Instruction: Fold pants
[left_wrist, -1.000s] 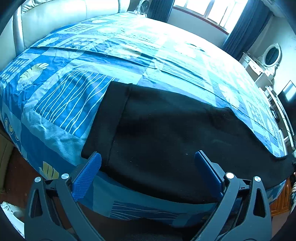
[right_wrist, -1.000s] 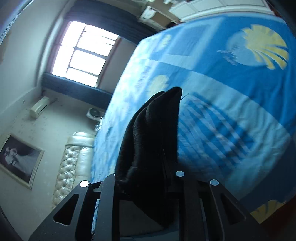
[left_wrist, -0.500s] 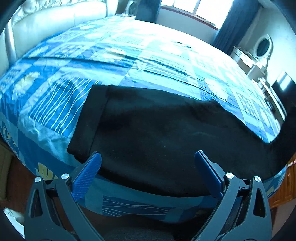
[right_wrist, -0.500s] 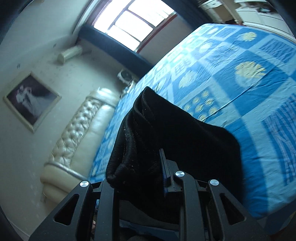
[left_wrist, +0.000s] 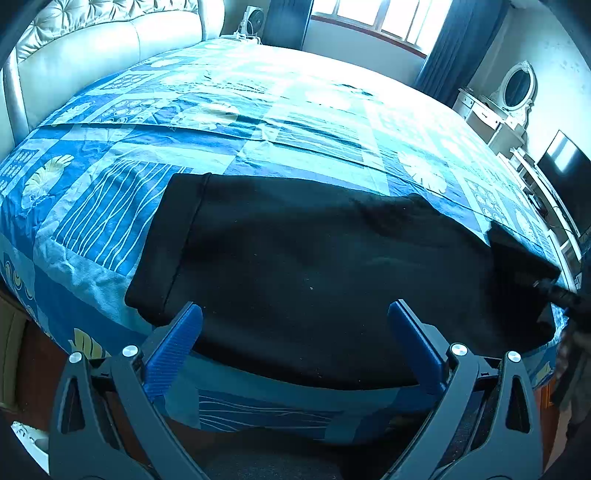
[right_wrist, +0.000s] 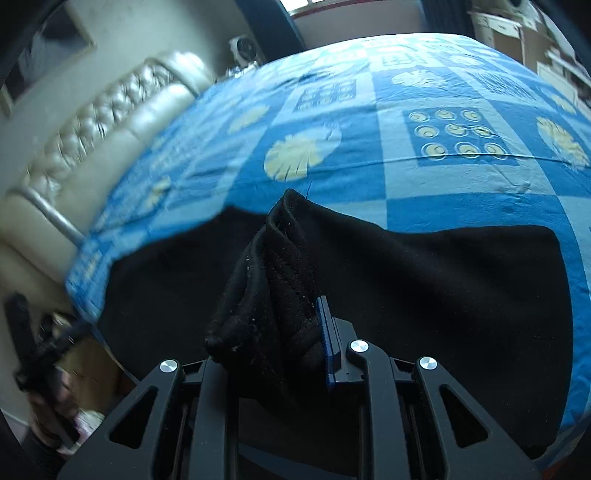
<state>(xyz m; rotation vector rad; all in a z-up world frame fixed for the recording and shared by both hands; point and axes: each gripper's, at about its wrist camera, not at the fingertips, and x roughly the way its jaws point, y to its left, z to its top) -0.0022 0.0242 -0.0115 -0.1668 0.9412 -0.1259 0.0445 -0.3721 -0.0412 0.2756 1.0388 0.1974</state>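
Black fabric fills the right gripper (right_wrist: 273, 328): its jaws are clamped on a bunched fold of the pants (right_wrist: 424, 295), the cloth wadded thick between a blue pad on the right and the hidden finger on the left. The pinched ridge of fabric stands up from the jaws and runs away toward the bedspread. In the left wrist view, the left gripper (left_wrist: 295, 332) hangs above the near edge of the bed with its jaws spread wide and nothing between the blue pads (left_wrist: 173, 347). It touches no cloth.

Beyond both sets of jaws the pants (left_wrist: 314, 266) lie spread across the near part of the bed, one end finishing in a broad band at the left, the other end lifted at the far right where a dark tool meets it. Under them is a blue patchwork bedspread (left_wrist: 240, 122) with leaf and line prints. A pale tufted headboard (left_wrist: 103, 48) stands behind it on the left, a window (left_wrist: 373, 18) with dark curtains farther back, and a white dresser with an oval mirror (left_wrist: 517, 88) on the right.
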